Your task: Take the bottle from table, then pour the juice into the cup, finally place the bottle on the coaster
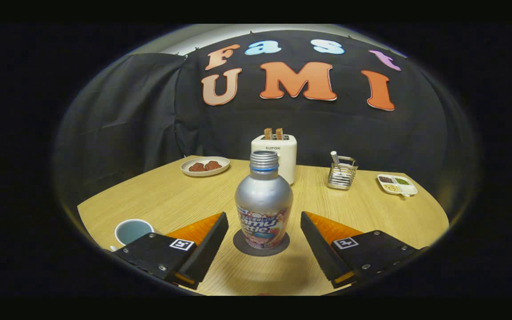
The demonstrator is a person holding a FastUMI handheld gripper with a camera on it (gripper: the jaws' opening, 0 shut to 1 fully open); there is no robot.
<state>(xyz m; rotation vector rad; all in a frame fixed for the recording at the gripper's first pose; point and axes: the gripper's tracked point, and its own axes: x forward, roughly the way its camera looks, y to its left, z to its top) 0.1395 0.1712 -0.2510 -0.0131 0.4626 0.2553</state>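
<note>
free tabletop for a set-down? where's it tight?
Bare wood: between the plate and the cup; between the bottle and the utensil rack; just short of the coaster, between the open gripper fingers. Tight: the toaster sits close behind the bottle, and the divided dish is near the rack.

Dim booth, overhead light, soft glare on bottle [263, 195], fisheye bending edges, slightly soft focus

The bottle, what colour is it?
Silver bottle with a colourful label, seen in the gripper view between the open fingers.
</note>
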